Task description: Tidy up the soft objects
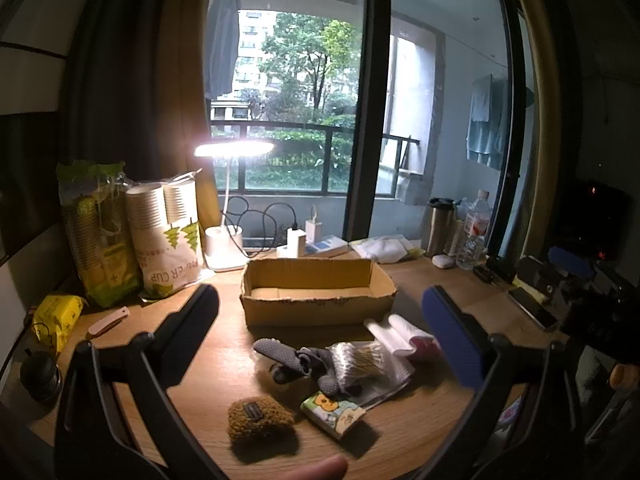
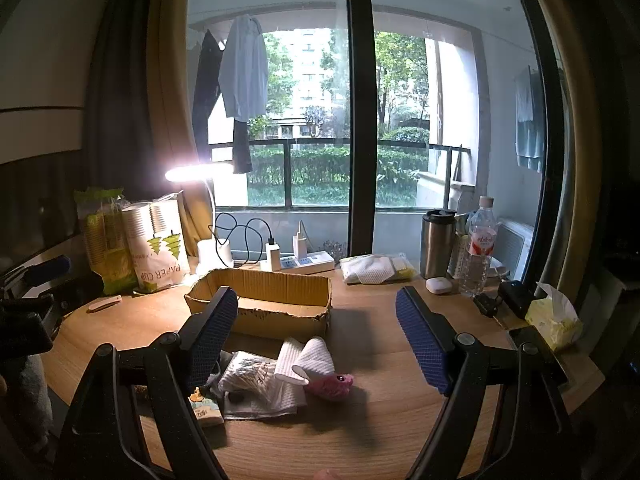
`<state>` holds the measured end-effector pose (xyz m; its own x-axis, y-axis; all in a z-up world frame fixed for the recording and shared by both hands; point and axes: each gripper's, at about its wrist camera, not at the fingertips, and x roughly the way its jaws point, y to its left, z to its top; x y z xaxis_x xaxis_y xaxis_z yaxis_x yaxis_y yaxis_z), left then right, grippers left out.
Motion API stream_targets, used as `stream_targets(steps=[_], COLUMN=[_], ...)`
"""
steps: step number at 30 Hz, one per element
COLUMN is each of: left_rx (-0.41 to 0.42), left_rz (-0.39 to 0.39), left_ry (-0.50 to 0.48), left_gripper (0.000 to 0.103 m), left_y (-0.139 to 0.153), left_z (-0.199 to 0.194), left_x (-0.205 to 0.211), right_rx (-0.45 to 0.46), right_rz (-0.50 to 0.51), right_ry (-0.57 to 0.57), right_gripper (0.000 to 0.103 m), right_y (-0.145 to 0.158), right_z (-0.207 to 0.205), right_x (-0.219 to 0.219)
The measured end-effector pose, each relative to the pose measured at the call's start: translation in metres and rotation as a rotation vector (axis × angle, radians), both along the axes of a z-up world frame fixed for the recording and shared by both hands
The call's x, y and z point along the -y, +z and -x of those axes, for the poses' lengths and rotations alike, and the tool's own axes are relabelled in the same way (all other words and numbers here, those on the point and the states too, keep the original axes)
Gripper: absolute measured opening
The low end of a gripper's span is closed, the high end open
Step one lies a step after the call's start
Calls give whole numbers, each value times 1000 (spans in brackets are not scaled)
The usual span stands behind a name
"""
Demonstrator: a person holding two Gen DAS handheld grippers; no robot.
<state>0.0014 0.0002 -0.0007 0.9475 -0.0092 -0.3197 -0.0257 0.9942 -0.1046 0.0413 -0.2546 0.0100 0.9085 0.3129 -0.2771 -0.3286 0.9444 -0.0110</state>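
Both grippers hover with jaws spread wide, grasping nothing: the left gripper (image 1: 320, 320) and the right gripper (image 2: 320, 336). Nearest, in front of the cardboard box (image 1: 316, 304), lie a brown knitted pouch (image 1: 258, 420), a tissue packet (image 1: 332, 414), grey socks (image 1: 300, 364), a white cloth (image 2: 304, 360) and a pink plush toy (image 2: 332, 386). Behind the box stands a lit desk lamp (image 1: 234, 148).

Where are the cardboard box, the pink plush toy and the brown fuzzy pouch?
cardboard box (image 1: 320, 312), left wrist view, front wall.
pink plush toy (image 2: 331, 386), right wrist view, body.
brown fuzzy pouch (image 1: 258, 420), left wrist view, top face.
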Motion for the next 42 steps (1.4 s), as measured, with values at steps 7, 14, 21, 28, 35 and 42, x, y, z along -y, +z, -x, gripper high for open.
stream_targets(steps=[7, 14, 21, 28, 35, 42], left_rx=[-4, -5, -6, -7, -7, -5], left_rz=[-1, 2, 2, 2, 3, 9], left_ry=[-1, 0, 0, 0, 0, 7], left_gripper=[103, 103, 103, 103, 103, 103], left_y=[0, 0, 0, 0, -1, -2], left_z=[1, 1, 1, 1, 1, 4], left_x=[0, -2, -1, -1, -2, -5], right_rx=[-11, -12, -13, -15, -17, -18], right_rz=[2, 3, 3, 5, 6, 8], right_ry=[4, 5, 5, 7, 9, 9], right_gripper=[84, 84, 84, 84, 84, 84], right_y=[-4, -4, -4, -5, -6, -7], right_z=[-1, -2, -2, -2, -2, -2], right_x=[-1, -1, -1, -2, -3, -4])
